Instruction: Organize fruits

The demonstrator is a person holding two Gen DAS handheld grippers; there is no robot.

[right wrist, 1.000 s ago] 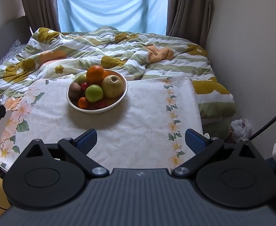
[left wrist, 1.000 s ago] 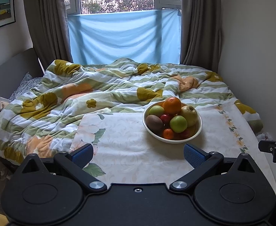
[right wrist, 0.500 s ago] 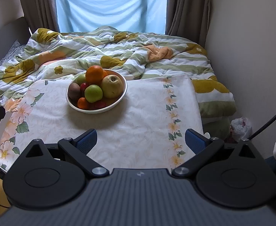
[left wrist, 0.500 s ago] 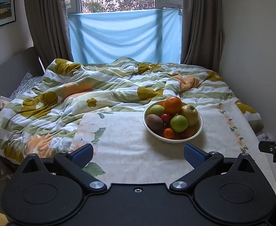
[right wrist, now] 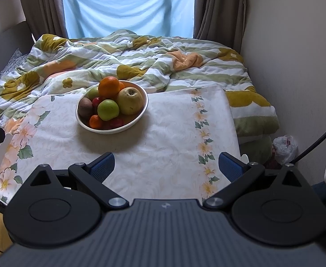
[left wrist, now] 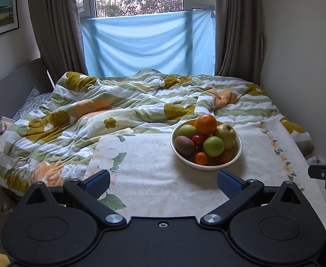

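Both tongs [left wrist: 161, 183] [right wrist: 166, 164] spread, short of bowl [right wrist: 138, 123]

The bowl [right wrist: 141, 113] is white. In it the orange [right wrist: 108, 86] is bright orange, the big apple [right wrist: 130, 100] yellowish, the small apple [right wrist: 108, 109] green, the kiwi [right wrist: 85, 107] brown, and the little mandarin [right wrist: 95, 121] orange beside dark red fruit. Under the bowl, the counter [right wrist: 167, 146] wears a cream cover with peach flowers and green leaves. Behind the bowl, the quilt [left wrist: 109, 111] is striped white and pale green with mustard and peach flowers. The window cloth [left wrist: 147, 44] is light blue, the curtains [left wrist: 53, 29] grey-brown. The pads [left wrist: 227, 183] are blue on black.
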